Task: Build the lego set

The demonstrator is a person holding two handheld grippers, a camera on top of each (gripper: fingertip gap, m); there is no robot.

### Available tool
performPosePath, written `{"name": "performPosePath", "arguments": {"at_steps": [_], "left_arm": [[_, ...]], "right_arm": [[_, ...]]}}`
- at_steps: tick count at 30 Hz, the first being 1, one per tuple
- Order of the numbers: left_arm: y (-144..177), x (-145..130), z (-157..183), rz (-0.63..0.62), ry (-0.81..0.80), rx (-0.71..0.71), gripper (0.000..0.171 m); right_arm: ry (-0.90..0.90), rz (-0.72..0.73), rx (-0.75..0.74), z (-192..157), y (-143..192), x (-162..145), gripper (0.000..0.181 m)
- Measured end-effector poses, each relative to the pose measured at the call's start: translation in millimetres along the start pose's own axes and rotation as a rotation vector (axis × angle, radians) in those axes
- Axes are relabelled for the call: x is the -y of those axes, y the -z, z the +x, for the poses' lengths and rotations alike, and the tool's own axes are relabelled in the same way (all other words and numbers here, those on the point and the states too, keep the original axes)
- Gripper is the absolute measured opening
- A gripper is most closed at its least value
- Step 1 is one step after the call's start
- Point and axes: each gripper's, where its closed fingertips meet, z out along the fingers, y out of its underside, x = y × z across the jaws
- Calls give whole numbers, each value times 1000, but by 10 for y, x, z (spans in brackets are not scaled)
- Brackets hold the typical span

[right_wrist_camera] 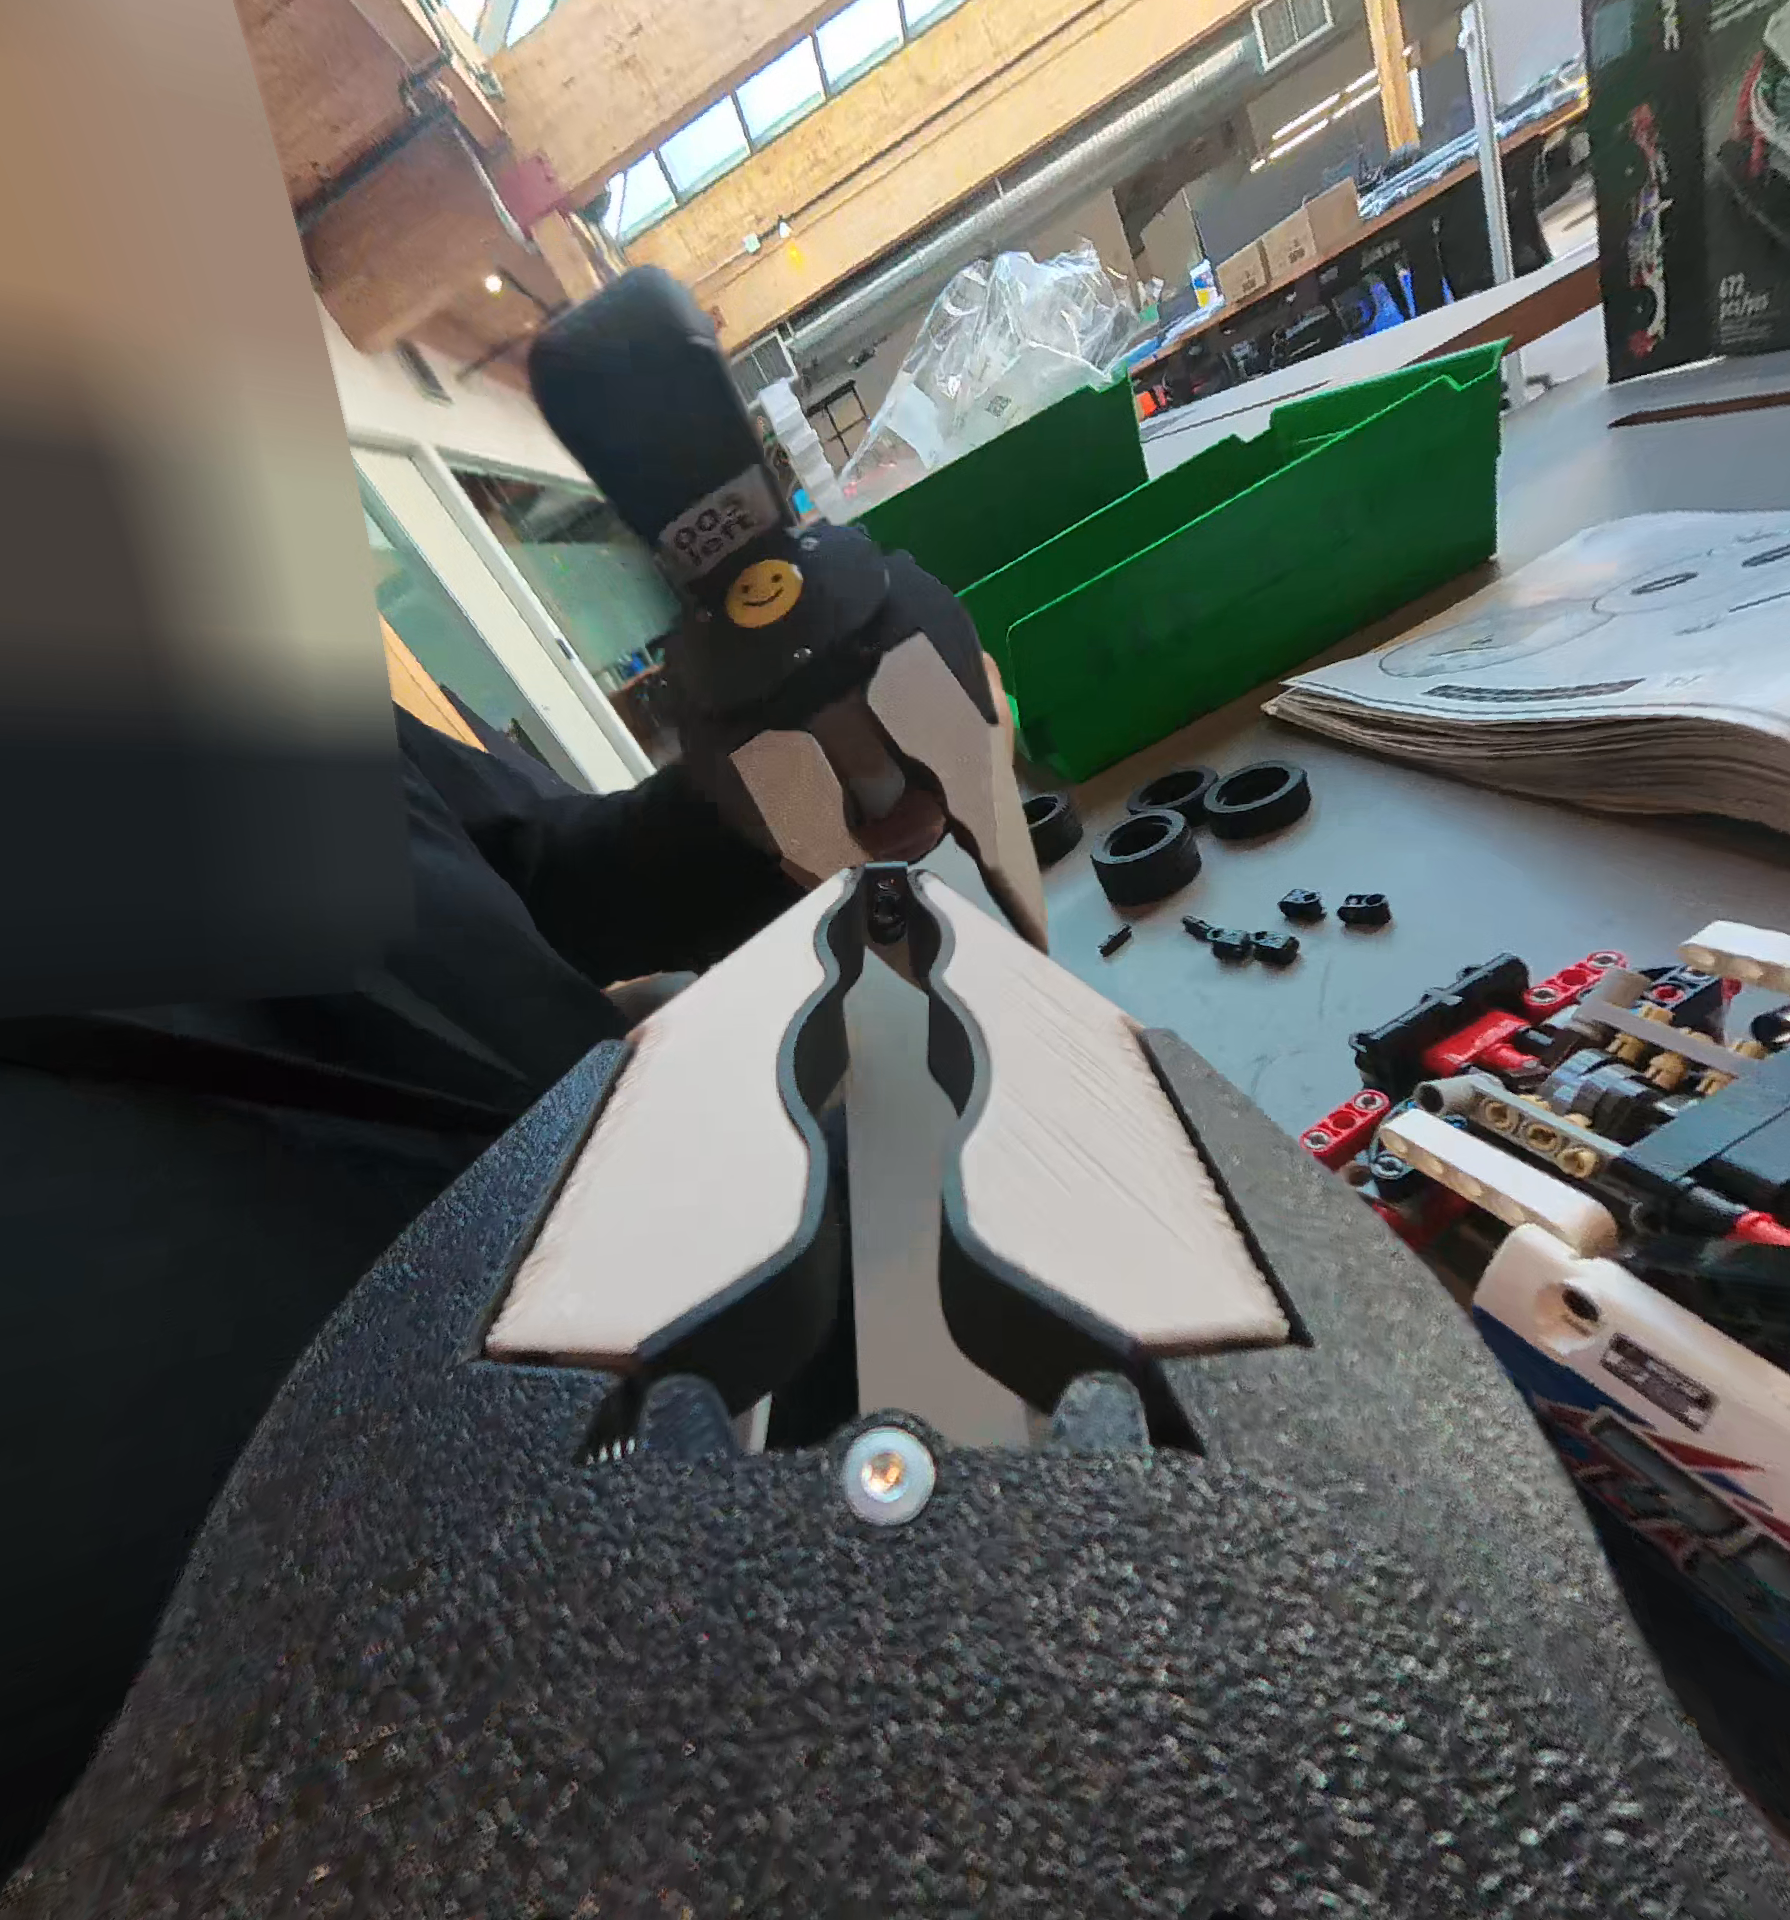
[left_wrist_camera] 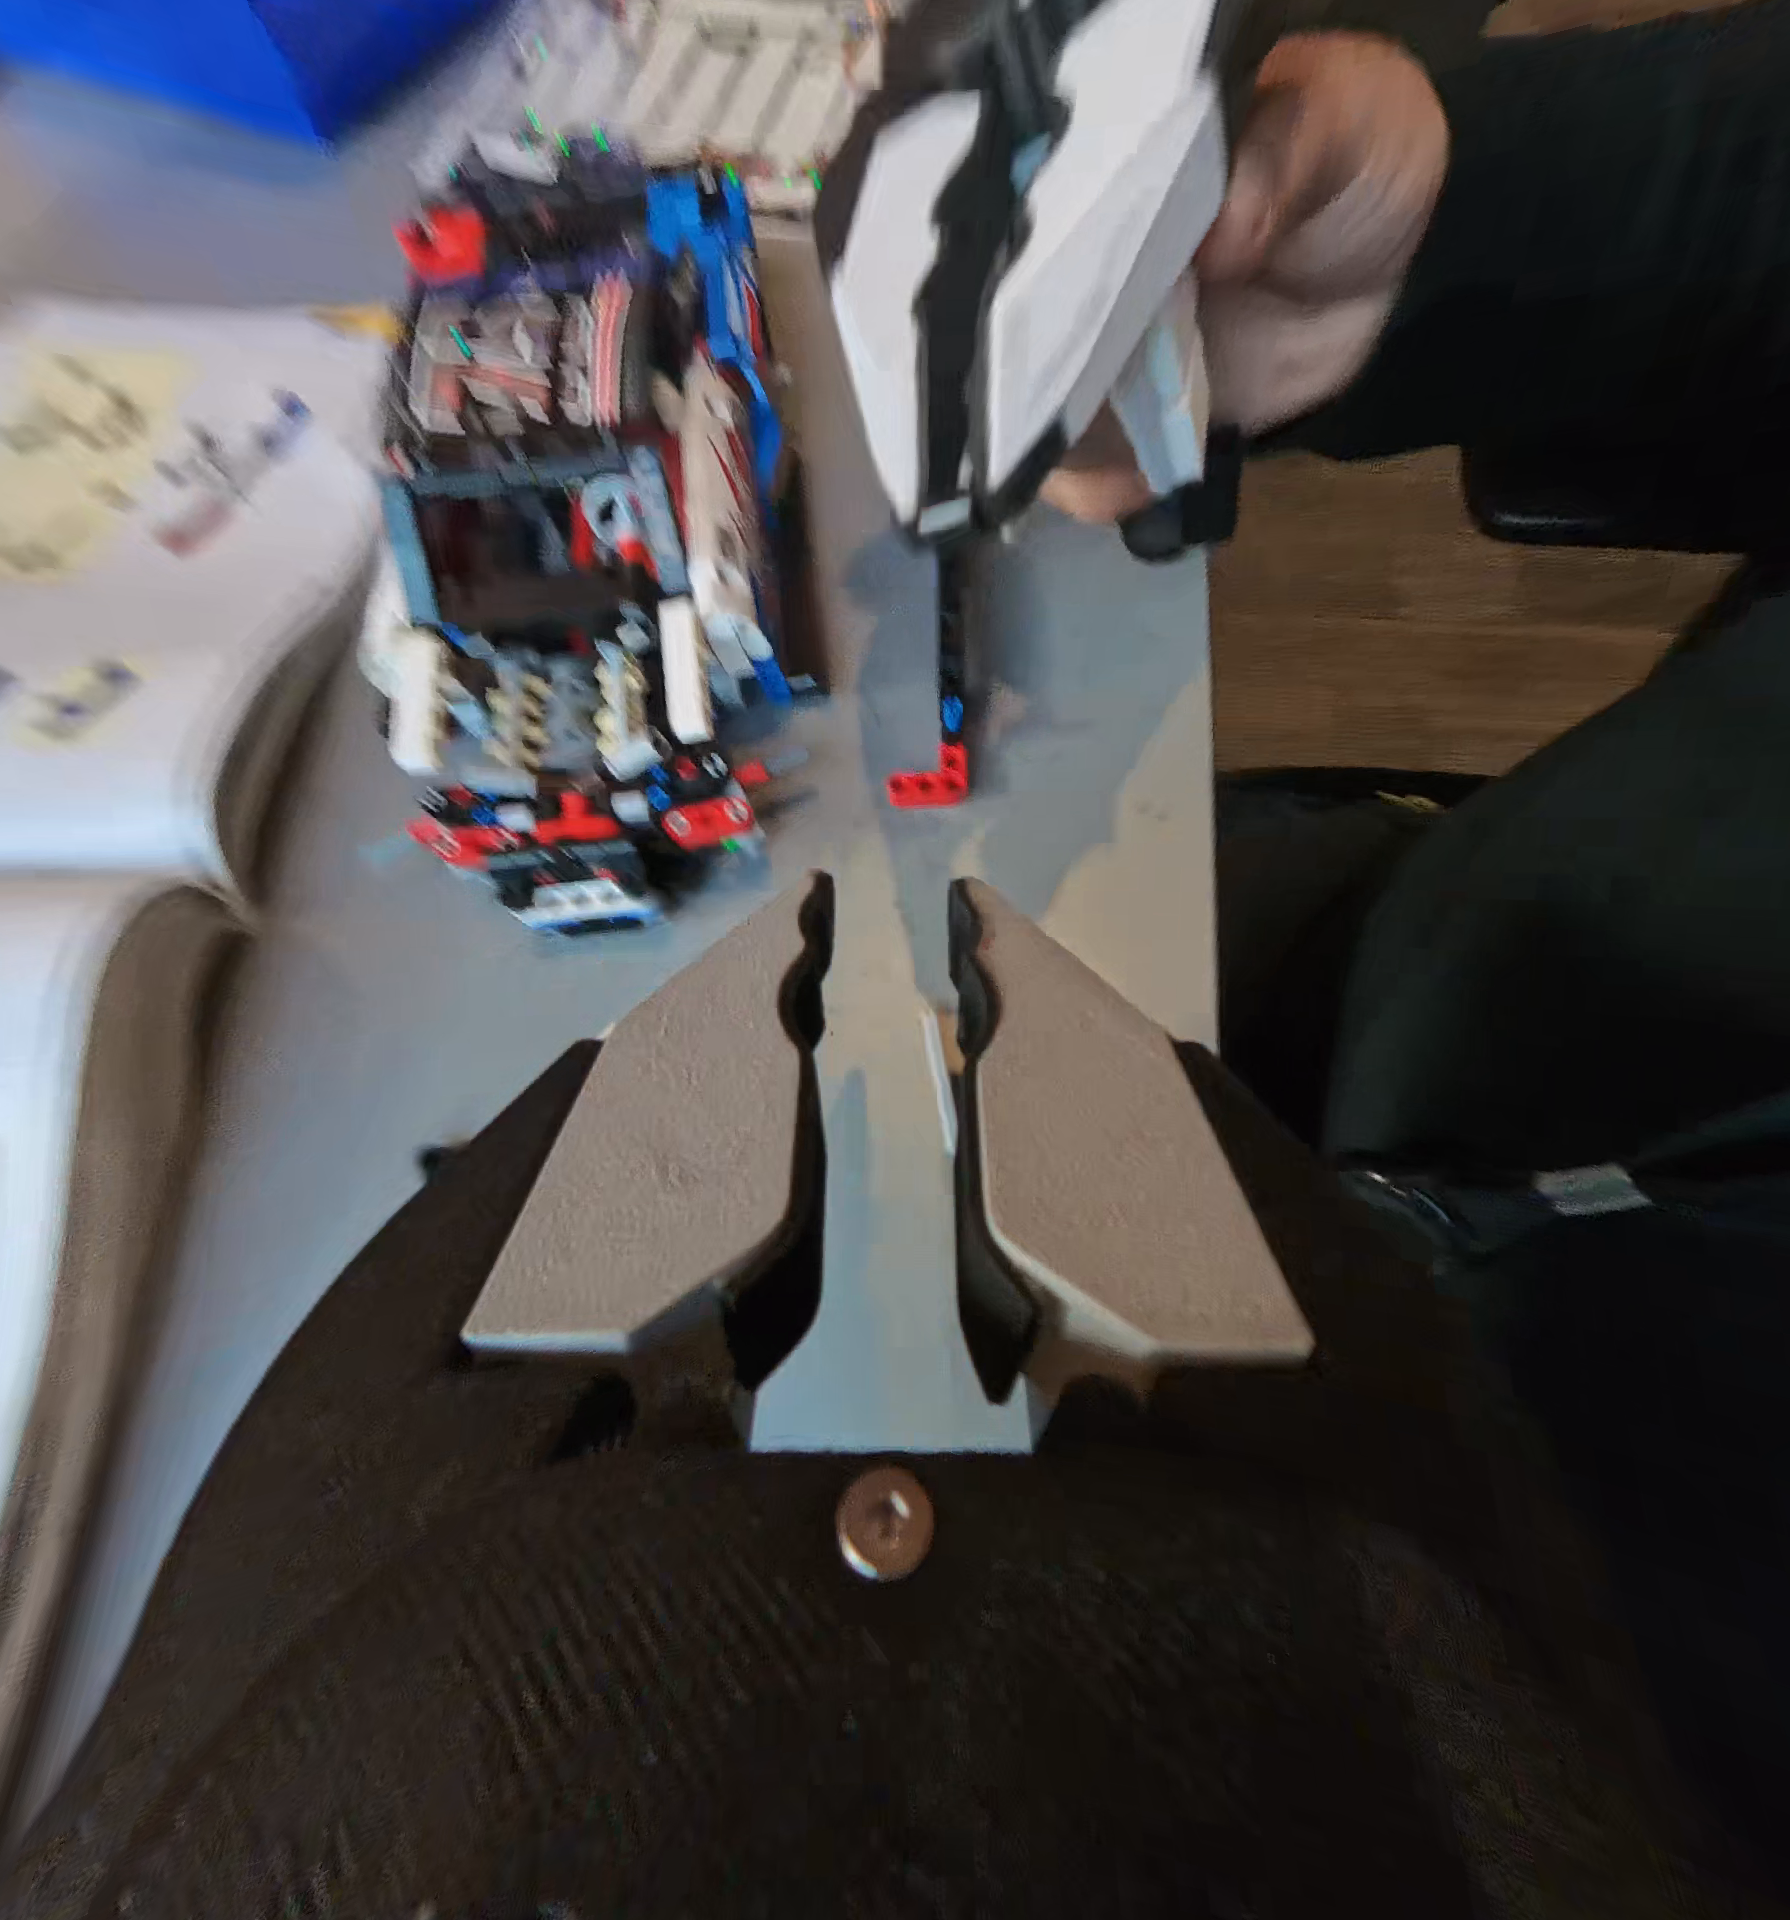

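In the left wrist view we are holding our left gripper (left_wrist_camera: 889, 914) slightly open and empty over the table (left_wrist_camera: 1078, 644), the car (left_wrist_camera: 579, 582) blurred on the far left. Far right, our right gripper (left_wrist_camera: 958, 520) is dangling a black beam (left_wrist_camera: 951, 644) with a red end.

In the right wrist view we are pinching that beam (right_wrist_camera: 886, 912) at the tips only; it could swing or slip.

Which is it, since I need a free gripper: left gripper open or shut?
Open. The left gripper has its fingertips apart, with nothing between them.
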Motion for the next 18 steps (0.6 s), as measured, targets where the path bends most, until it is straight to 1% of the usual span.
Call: {"name": "performPosePath", "arguments": {"at_steps": [3, 4, 8, 9, 10, 13, 16, 18], "left_arm": [[-108, -316, 105, -100, 118, -94, 24], [-138, -425, 121, -140, 135, -96, 26], [-232, -761, 105, -279, 96, -37, 20], [-259, -793, 112, -296, 92, -35, 20], [-270, -766, 134, -283, 97, -47, 17], [-298, -756, 135, -292, 109, -47, 14], [-315, -759, 99, -302, 61, 3, 2], [-325, -753, 107, -300, 47, 15, 2]], "right_arm": [[93, -40, -41, -21, 49, -44, 7], [121, -54, -58, -26, 61, -74, 7], [190, -99, -117, -20, 88, -236, 7], [198, -104, -119, -28, 88, -267, 7], [202, -107, -119, -39, 87, -290, 7], [211, -124, -127, -40, 91, -345, 7], [222, -132, -136, -35, 108, -377, 7], [224, -131, -137, -37, 112, -389, 7]]}}
